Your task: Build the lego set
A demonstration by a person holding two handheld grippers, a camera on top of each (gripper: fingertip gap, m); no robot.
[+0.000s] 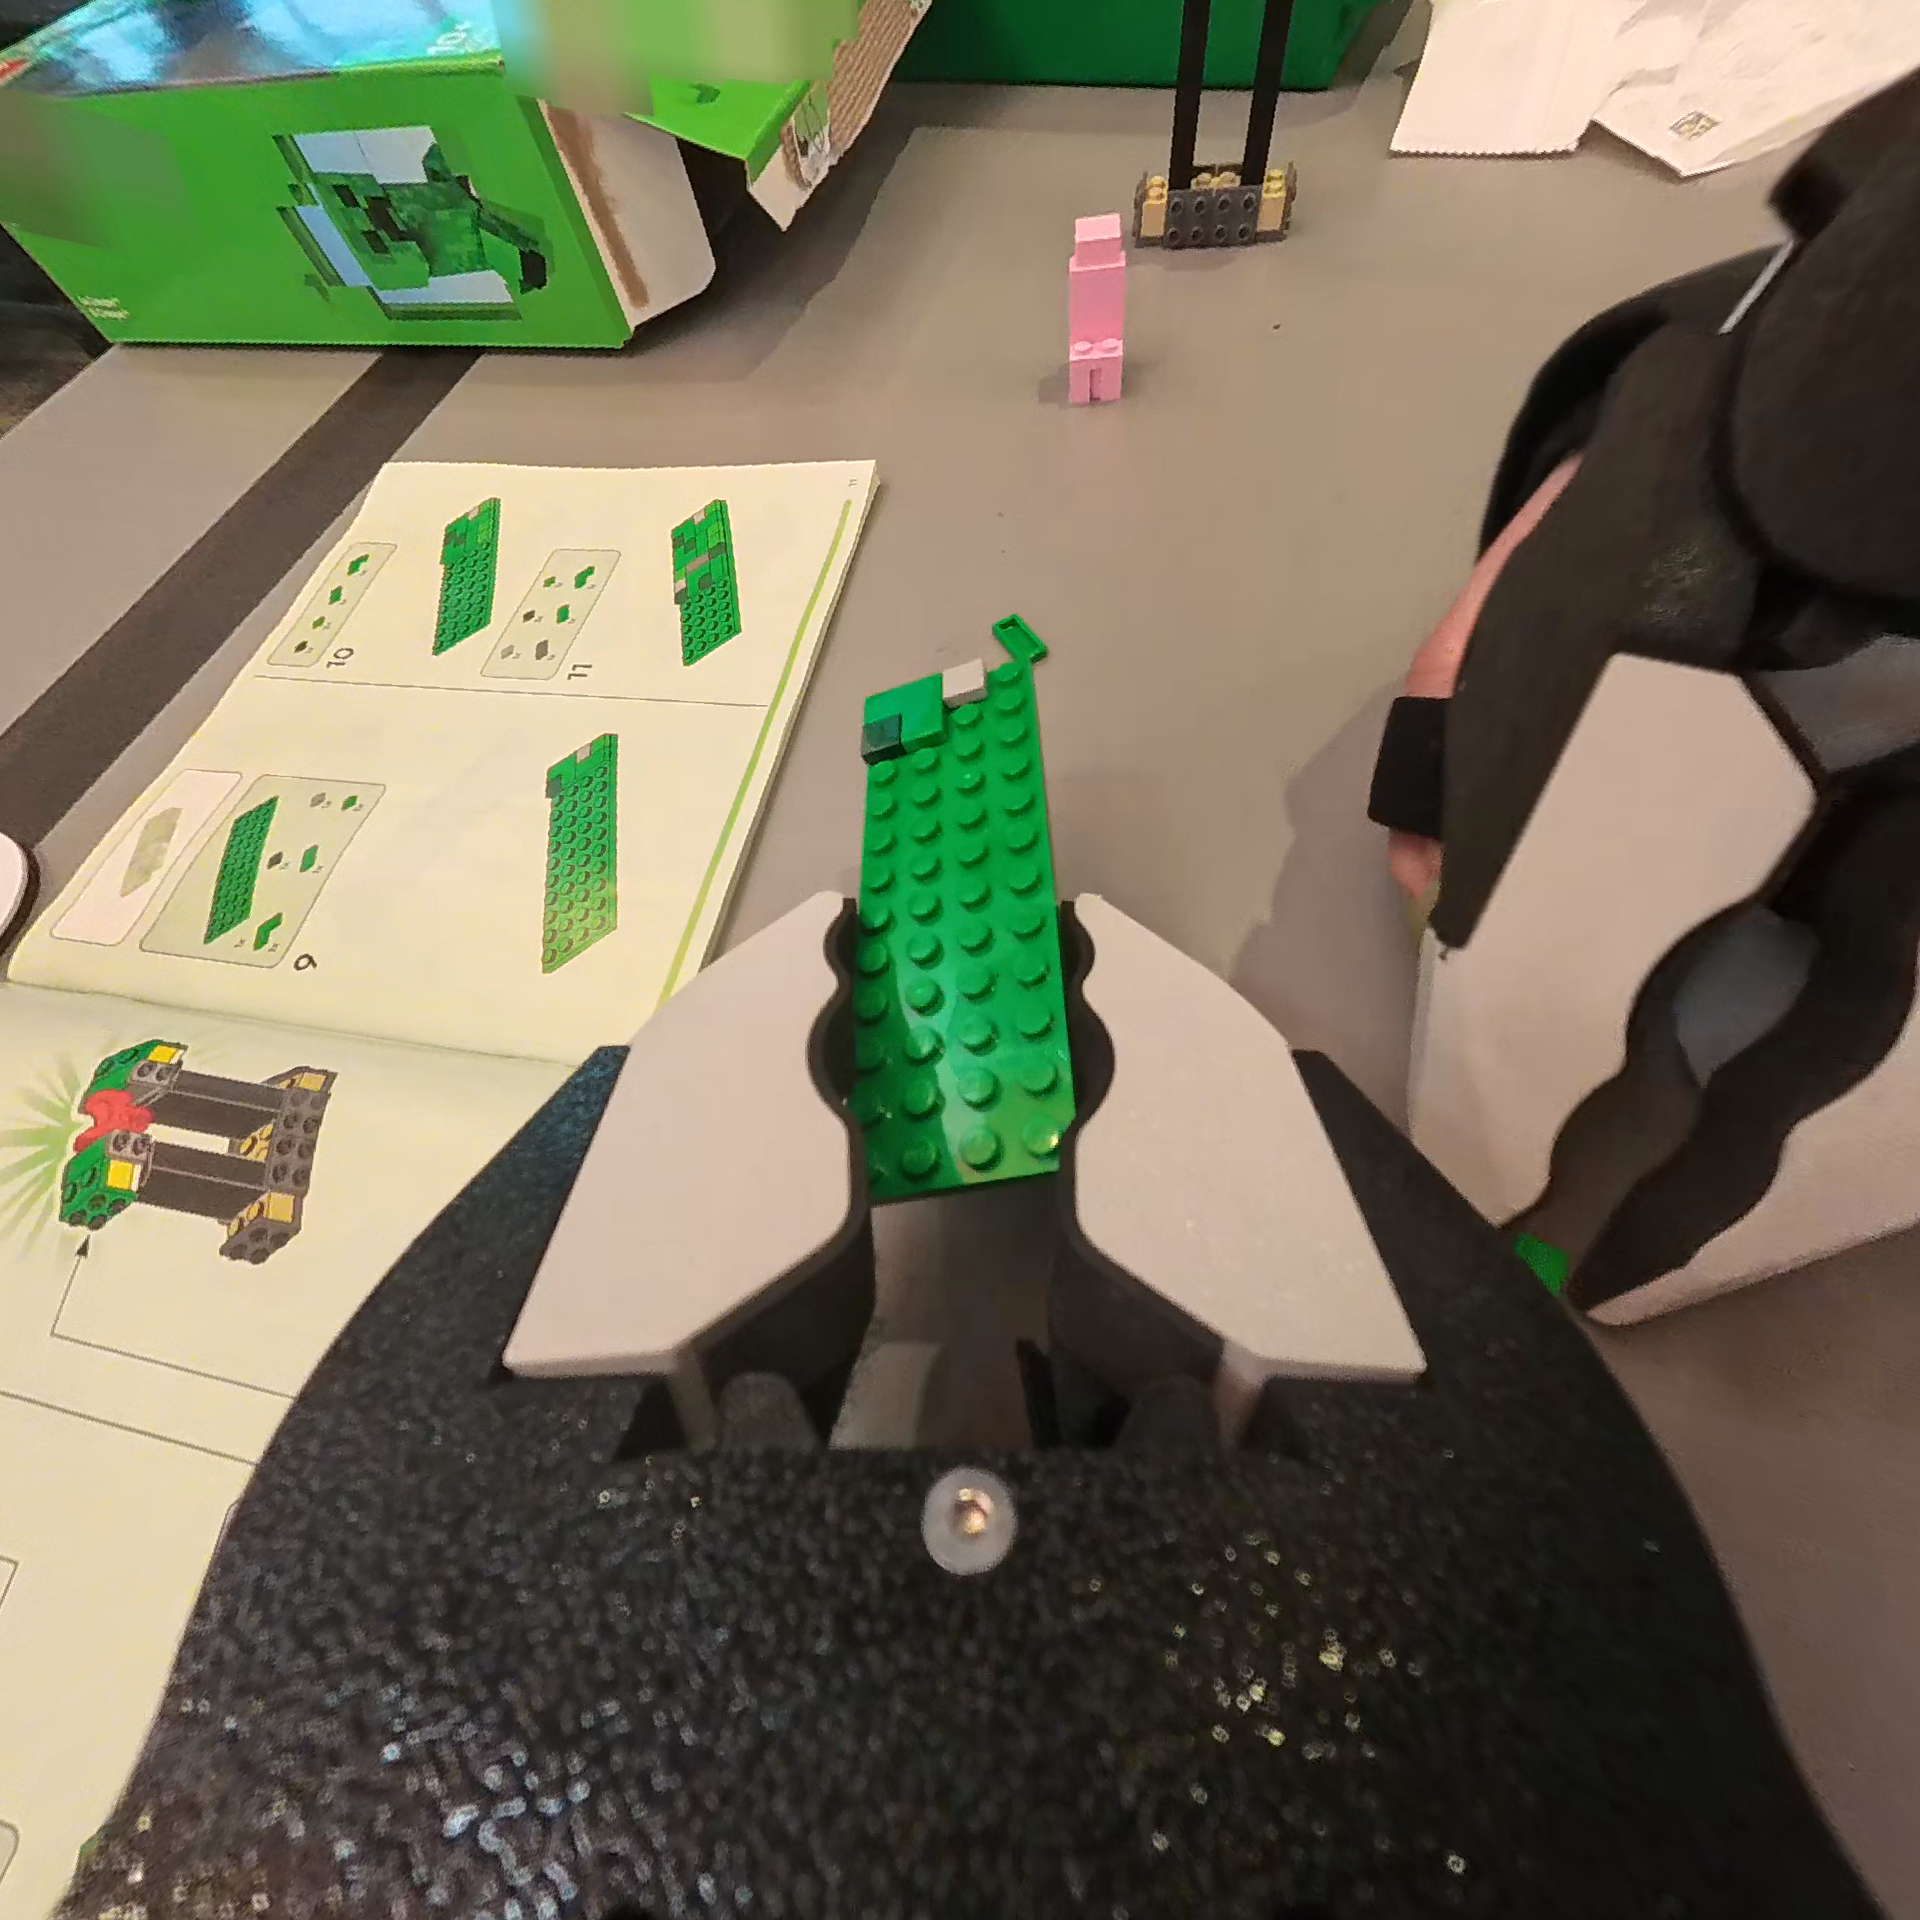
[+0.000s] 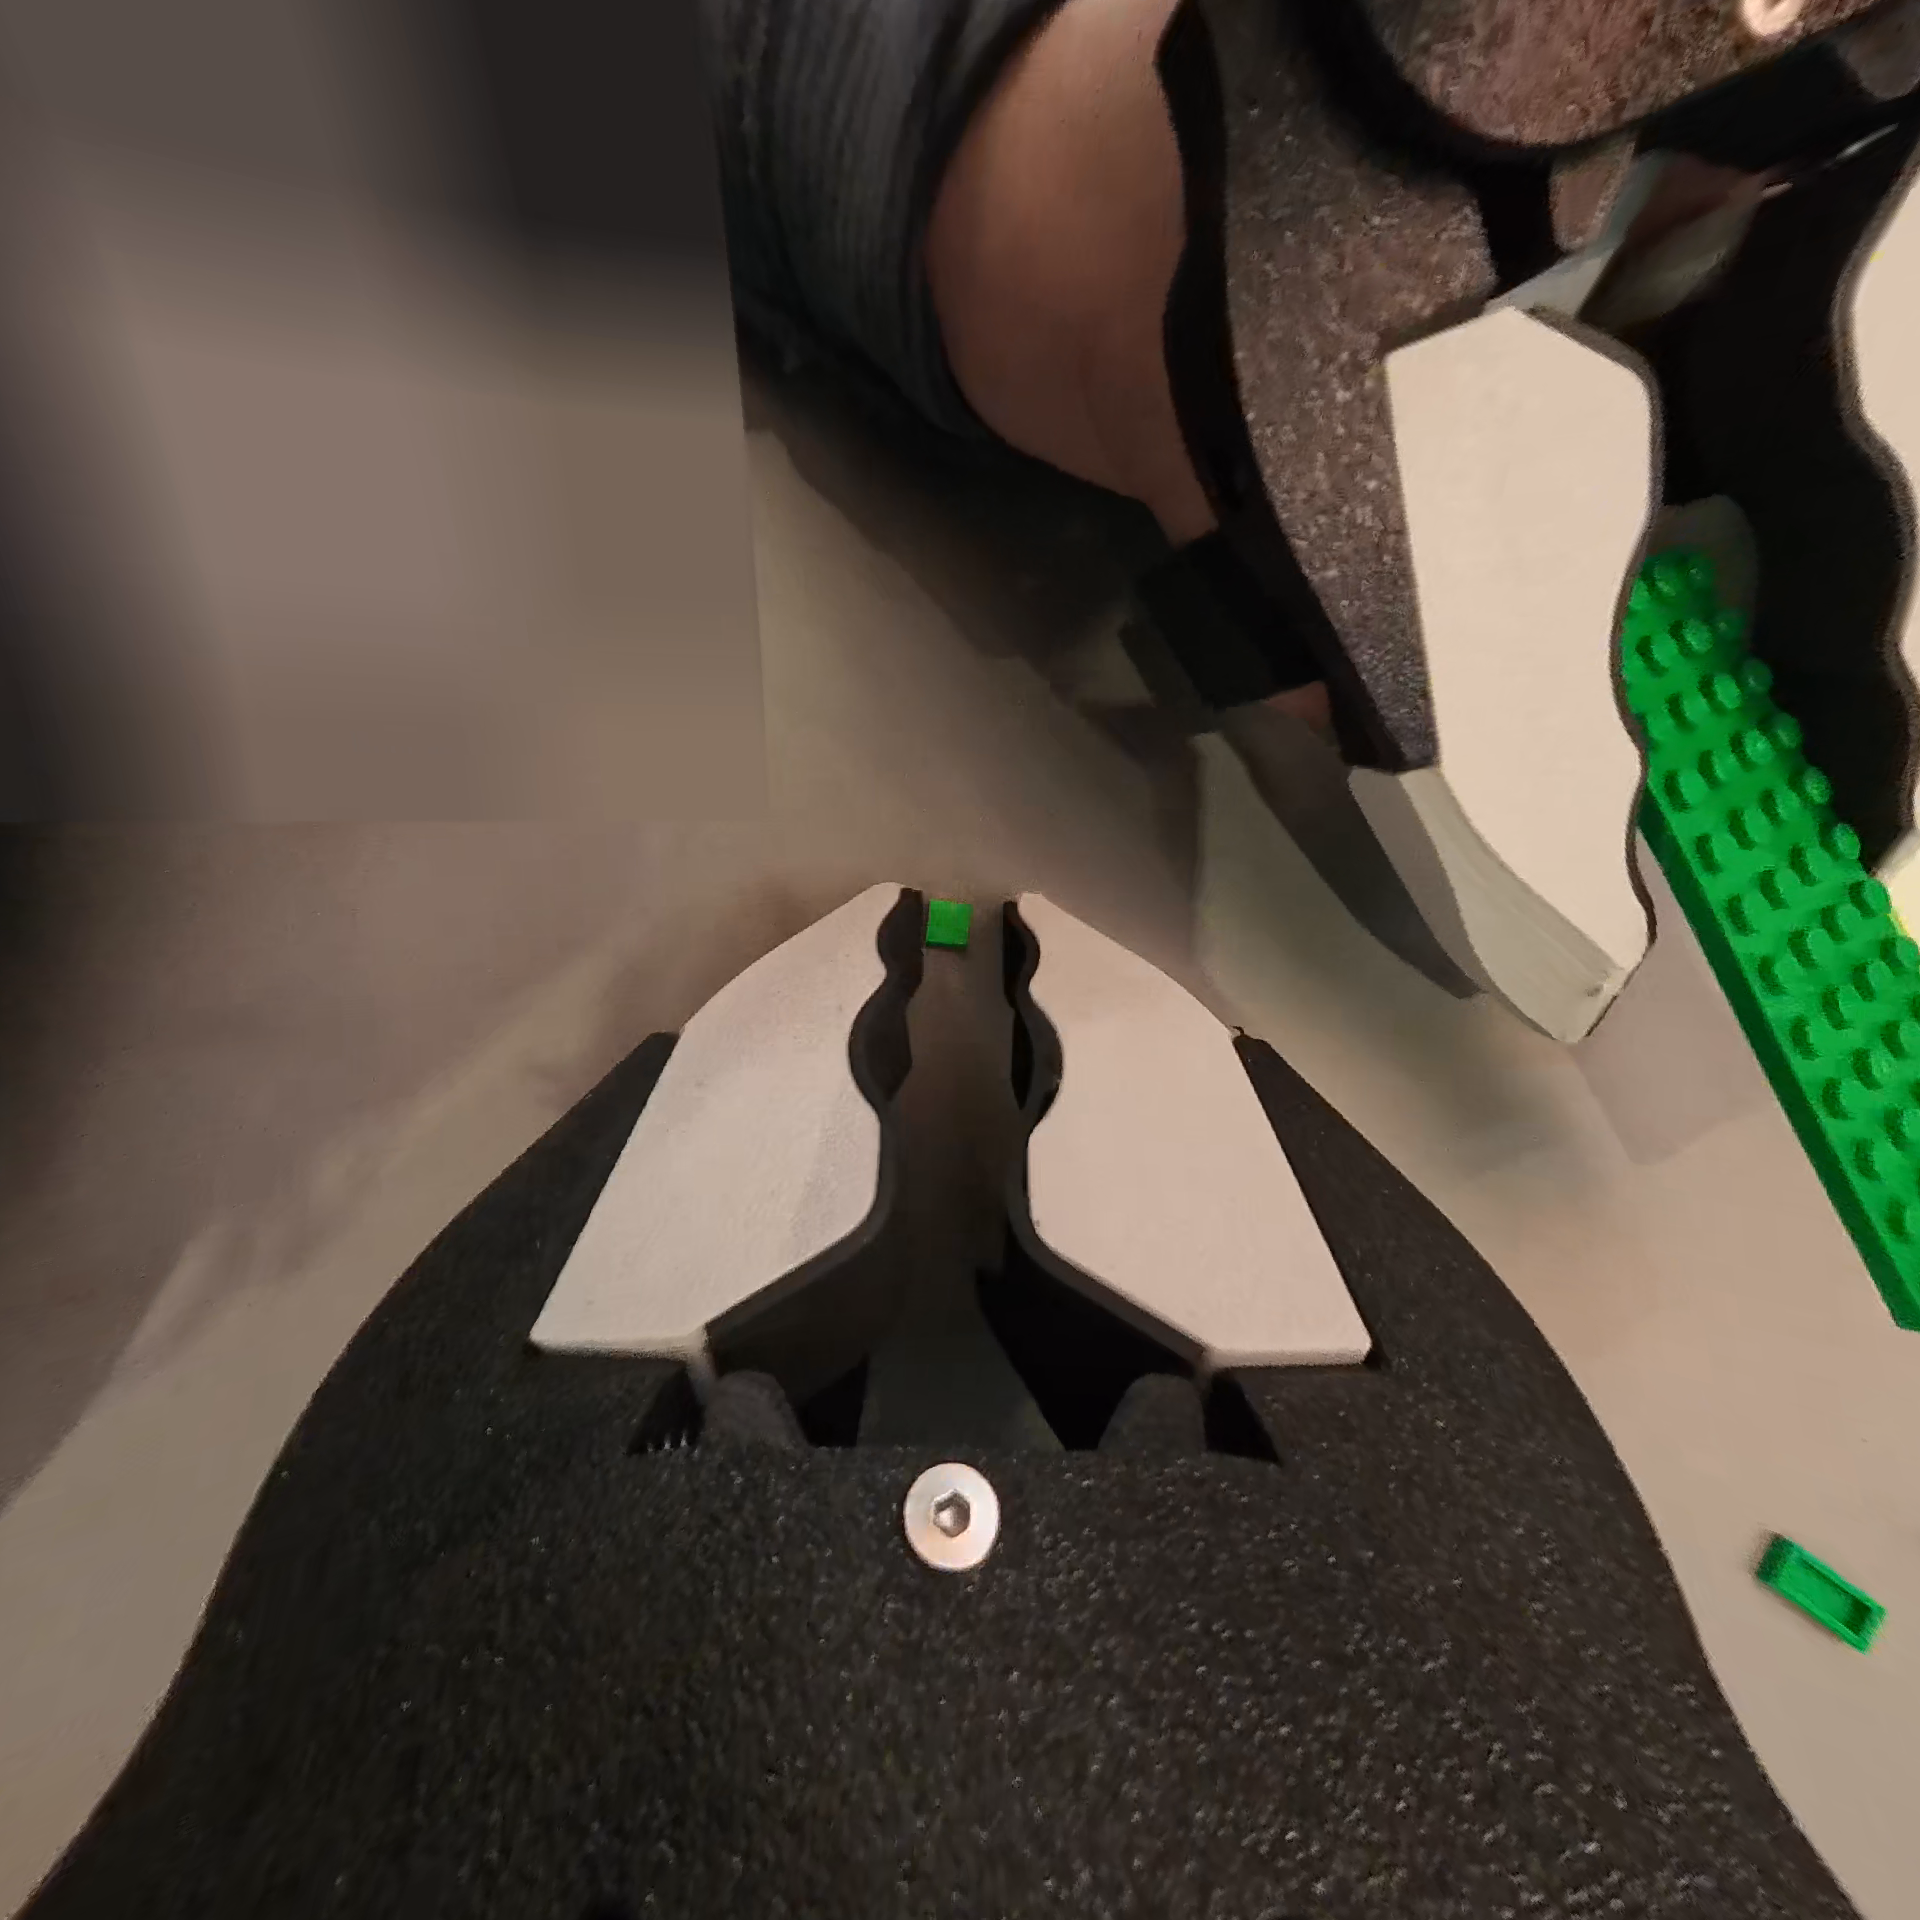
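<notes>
My left gripper (image 1: 958,914) is shut on the near end of a long green studded plate (image 1: 961,831), which points away from me over the grey table. At the plate's far end sit a green tile, a dark green tile (image 1: 885,736) and a grey tile (image 1: 964,681). My right gripper (image 2: 953,899) points down at the table to the right of the plate; it also shows in the left wrist view (image 1: 1621,1091). Its jaws stand narrowly apart around a small green piece (image 2: 948,923), which touches the left finger, with a gap on the right. The plate (image 2: 1766,831) shows at the right of that view.
An open instruction booklet (image 1: 468,727) lies left of the plate. A green box (image 1: 312,208) stands far left. A pink figure (image 1: 1096,312) and a dark grey build with black posts (image 1: 1216,208) stand behind. White papers (image 1: 1662,73) lie far right. A loose green tile (image 2: 1820,1607) lies near my right gripper.
</notes>
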